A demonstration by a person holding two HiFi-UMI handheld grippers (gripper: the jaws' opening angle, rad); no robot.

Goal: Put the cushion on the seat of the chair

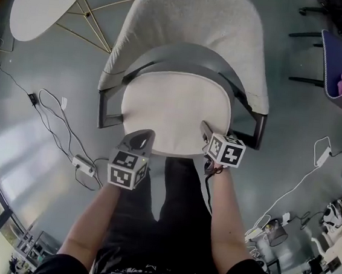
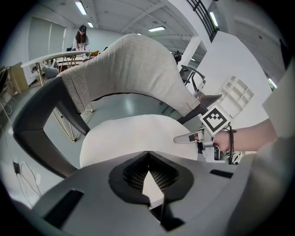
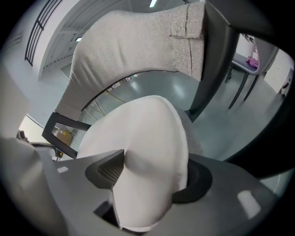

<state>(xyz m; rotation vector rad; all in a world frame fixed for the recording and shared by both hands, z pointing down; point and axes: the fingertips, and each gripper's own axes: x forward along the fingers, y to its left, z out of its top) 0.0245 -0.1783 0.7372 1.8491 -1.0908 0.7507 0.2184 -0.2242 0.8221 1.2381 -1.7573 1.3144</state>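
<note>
Cushion (image 1: 174, 109), off-white and rounded, on the chair (image 1: 195, 20) seat; left hand-held gripper (image 1: 141, 136) pinches its front edge; right hand-held gripper (image 1: 204, 129) spread around it.

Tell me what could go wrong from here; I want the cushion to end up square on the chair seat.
1. The cushion has its near edge bunched up between the jaws of the right claw; drawing that claw back may drag the cushion off the chair.
2. The left claw is shut on the same edge; letting go unevenly could skew the cushion.
</note>
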